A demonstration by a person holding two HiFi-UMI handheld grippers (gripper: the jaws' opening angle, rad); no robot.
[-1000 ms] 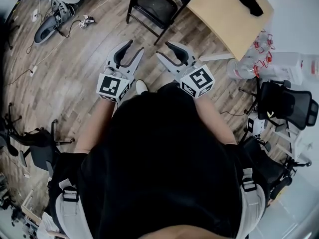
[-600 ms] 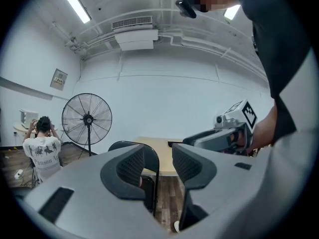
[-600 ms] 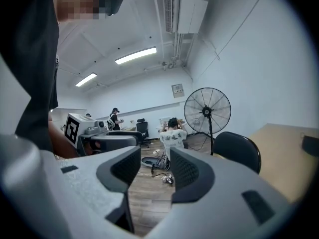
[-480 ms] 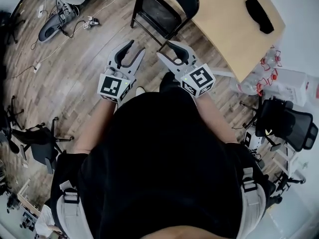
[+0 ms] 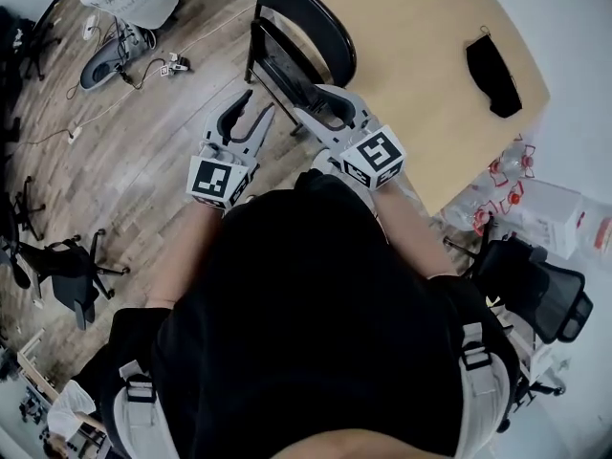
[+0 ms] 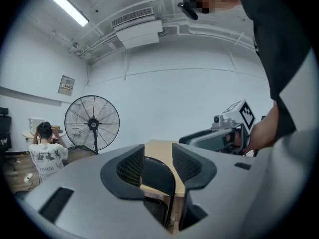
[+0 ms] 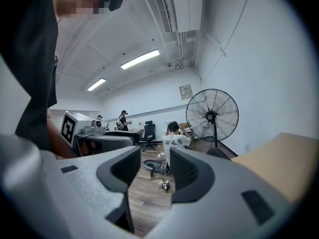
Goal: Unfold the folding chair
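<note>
No legible text or labels

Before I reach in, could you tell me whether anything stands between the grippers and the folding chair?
Nothing visible does: the left gripper and right gripper face the folding chair across the floor. The table stands beside it, not between.

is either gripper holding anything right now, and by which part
Nothing is held; the left gripper and right gripper are both open and empty.

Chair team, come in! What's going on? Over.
Left gripper and right gripper open, empty. Chair just ahead, untouched. Table right beside it. Over.
</note>
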